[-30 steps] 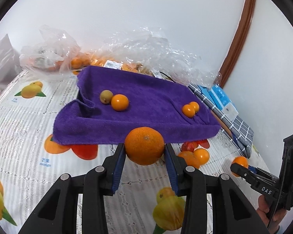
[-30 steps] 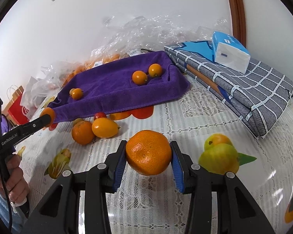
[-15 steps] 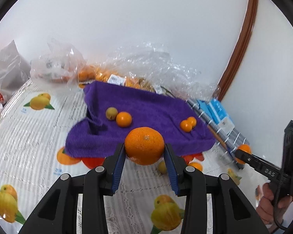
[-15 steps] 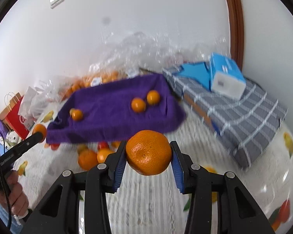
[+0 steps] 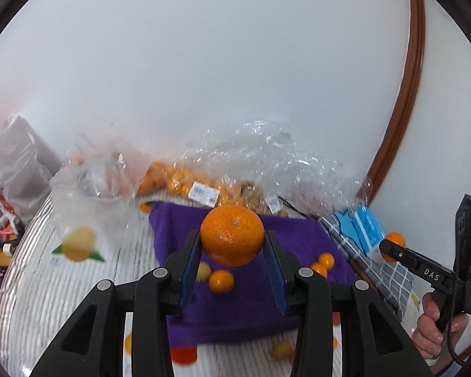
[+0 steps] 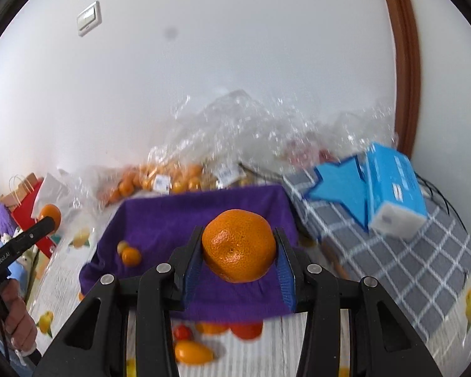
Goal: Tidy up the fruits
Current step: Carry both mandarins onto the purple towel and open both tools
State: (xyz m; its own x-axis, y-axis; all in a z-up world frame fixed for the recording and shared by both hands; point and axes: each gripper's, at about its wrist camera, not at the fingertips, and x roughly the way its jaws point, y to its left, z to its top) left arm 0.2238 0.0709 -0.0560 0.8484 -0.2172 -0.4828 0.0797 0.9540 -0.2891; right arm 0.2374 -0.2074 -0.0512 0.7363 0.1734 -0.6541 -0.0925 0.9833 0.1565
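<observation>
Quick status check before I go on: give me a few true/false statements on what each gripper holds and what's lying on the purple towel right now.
1. The left gripper is clamped on a large orange. True.
2. The right gripper is empty. False: it grips a second large orange.
3. Several small orange fruits lie on the purple towel. True.
4. The purple towel is bare. False: small fruits sit on it in both views.
5. The blue tissue box sits on the purple towel. False: it rests on the grey checked cloth beside the towel.
</observation>
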